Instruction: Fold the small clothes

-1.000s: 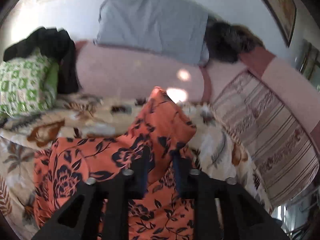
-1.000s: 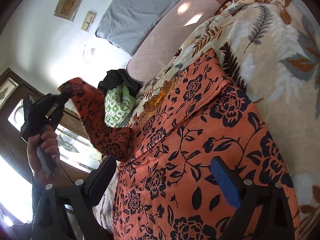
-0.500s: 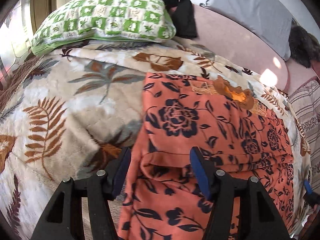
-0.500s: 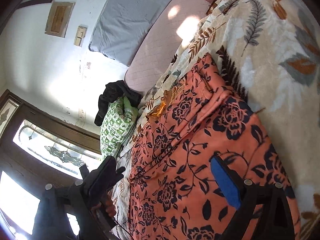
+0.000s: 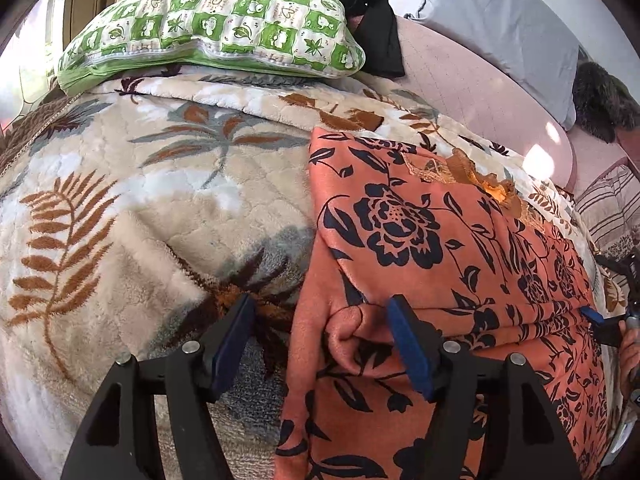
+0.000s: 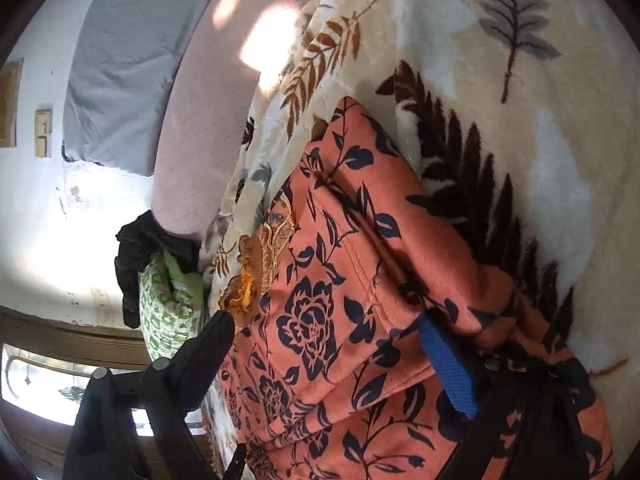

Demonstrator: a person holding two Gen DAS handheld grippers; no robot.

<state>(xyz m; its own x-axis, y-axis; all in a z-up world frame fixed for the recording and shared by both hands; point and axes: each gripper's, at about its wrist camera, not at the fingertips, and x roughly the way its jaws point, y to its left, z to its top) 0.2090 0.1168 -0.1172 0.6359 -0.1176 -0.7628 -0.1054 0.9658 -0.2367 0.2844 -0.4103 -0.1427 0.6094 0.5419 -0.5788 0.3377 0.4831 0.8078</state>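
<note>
An orange garment with dark flowers (image 5: 420, 240) lies flat on the leaf-patterned blanket (image 5: 140, 200). Its sleeve is folded across the body, forming a horizontal fold. My left gripper (image 5: 320, 340) is open and straddles the garment's left edge at that fold. The garment (image 6: 320, 320) also fills the right wrist view. My right gripper (image 6: 332, 356) is open; its blue-padded finger (image 6: 448, 368) is down against the garment's right edge, where cloth lies over it. The right gripper's blue tip (image 5: 592, 316) shows at the far right of the left wrist view.
A green checked pillow (image 5: 216, 24) and a black cloth (image 5: 372, 16) lie at the head of the bed. A pink headboard (image 5: 472, 84) and a grey pillow (image 5: 508, 20) stand behind. A window (image 6: 36, 380) is at the left.
My left gripper carried the sleeve across the garment, let it go and opened, then dropped to the garment's left edge. My right gripper moved down onto the right edge.
</note>
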